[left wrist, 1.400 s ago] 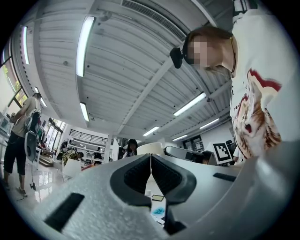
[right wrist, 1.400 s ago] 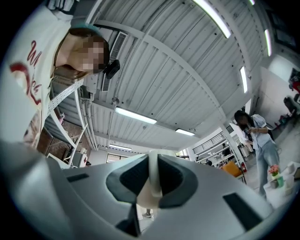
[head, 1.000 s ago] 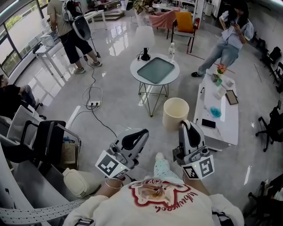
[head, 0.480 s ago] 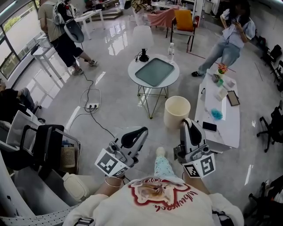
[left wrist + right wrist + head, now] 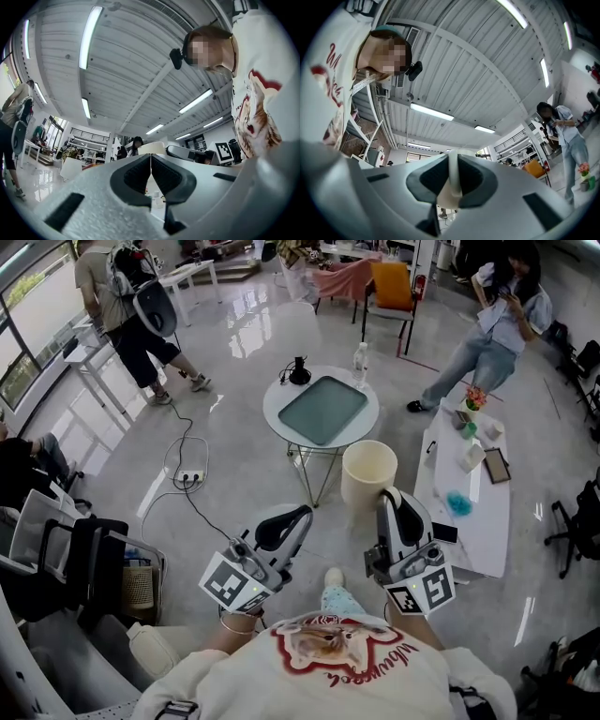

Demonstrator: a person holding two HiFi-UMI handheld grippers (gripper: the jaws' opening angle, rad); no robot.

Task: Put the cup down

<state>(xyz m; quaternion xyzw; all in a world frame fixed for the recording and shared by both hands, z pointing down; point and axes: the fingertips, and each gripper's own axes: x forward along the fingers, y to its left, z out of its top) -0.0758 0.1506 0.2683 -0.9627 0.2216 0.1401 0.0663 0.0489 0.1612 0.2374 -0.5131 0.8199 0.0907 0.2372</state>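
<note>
A: Where is the cup [image 5: 369, 474]?
B: Just right of centre in the head view. Its cream rim is pinched by the right gripper [image 5: 387, 501]. In the right gripper view both pads clamp that rim between them.
A: And the left gripper [image 5: 298, 516]?
B: Lower centre-left, jaws pressed together on nothing. The round table [image 5: 274, 416] sits just above the cup in frame.
</note>
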